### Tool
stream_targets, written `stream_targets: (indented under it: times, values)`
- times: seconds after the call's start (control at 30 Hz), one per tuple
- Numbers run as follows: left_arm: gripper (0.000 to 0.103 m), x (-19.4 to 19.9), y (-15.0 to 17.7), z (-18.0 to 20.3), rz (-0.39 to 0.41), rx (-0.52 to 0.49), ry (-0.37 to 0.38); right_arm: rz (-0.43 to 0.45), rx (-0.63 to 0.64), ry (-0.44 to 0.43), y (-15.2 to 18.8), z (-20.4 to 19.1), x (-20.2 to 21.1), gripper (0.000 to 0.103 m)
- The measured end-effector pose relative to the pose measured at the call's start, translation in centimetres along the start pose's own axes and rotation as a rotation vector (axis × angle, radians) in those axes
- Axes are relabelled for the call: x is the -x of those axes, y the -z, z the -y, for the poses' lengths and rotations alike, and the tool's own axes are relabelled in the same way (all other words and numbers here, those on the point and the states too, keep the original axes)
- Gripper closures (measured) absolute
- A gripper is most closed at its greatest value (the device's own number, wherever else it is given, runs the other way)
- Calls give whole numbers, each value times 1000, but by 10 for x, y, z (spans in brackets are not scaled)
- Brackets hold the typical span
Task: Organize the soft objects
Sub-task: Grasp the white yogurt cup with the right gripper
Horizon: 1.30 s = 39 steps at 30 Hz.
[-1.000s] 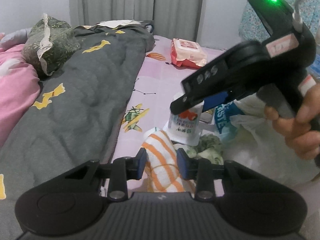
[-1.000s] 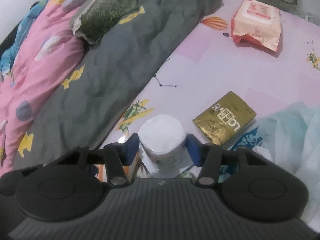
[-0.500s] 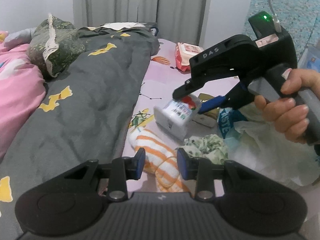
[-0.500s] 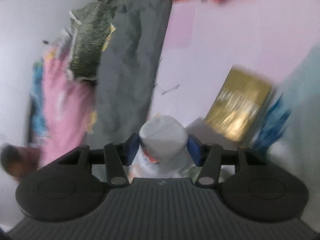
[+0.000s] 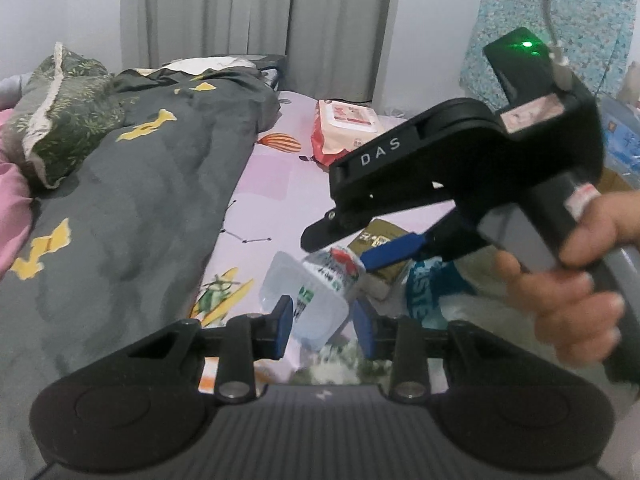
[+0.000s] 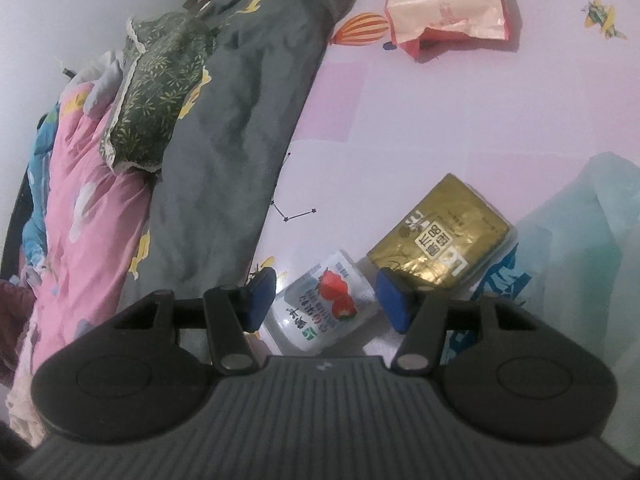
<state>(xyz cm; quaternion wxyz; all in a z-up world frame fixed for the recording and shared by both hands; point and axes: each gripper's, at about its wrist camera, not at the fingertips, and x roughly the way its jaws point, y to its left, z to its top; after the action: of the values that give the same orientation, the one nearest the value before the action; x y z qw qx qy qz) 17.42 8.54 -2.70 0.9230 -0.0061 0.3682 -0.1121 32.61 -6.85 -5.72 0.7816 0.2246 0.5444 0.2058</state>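
A white tissue pack with a strawberry print (image 6: 322,302) lies tipped on its side on the lilac bed sheet (image 6: 440,128). My right gripper (image 6: 326,300) is open, its blue pads apart on either side of the pack and not pressing it. In the left wrist view the same pack (image 5: 316,296) lies just beyond my left gripper (image 5: 324,326), which is open and empty. The right gripper (image 5: 360,252) shows there from the side, above the pack. A gold tissue pack (image 6: 440,236) lies right of the white one.
A grey quilt (image 5: 120,208) covers the bed's left side, with a green pillow (image 5: 60,108) and a pink blanket (image 6: 92,200). A pink wipes pack (image 5: 346,128) lies far back. Pale plastic bags (image 6: 580,240) sit right. Orange striped and green floral cloths (image 5: 340,372) lie under my left gripper.
My right gripper let go of the white tissue pack, which now lies tipped on the sheet. The pads have opened wider. My left gripper moved forward up to the pack.
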Motion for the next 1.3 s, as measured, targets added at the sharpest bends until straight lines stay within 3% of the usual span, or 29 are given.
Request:
stream_targets:
  times: [0.1,0.43,0.7,0.83,1.0,1.3]
  values:
    - [77,-11,-3,-1,-19,27,15,-12,-30,-28,-1,7,-2,51]
    - [75,-8,-5,-2,-4,60,-20,-96,-172,-148,-4,25,-15,53]
    - [72,-16,-26,14,12,-11,-16,-96,-255,-161,-10,38,-14,51]
    - [67,-19,-33,18,15,-35,-23,-132,-361,-218,-11,53,-18,44]
    - [64,-19,-35,23,16,-65,-39,-173,-477,-294,-6,69,-24,44]
    - [64,-24,-34,39,-2,-143,-48,-210,-531,-270,-3,80,-13,44]
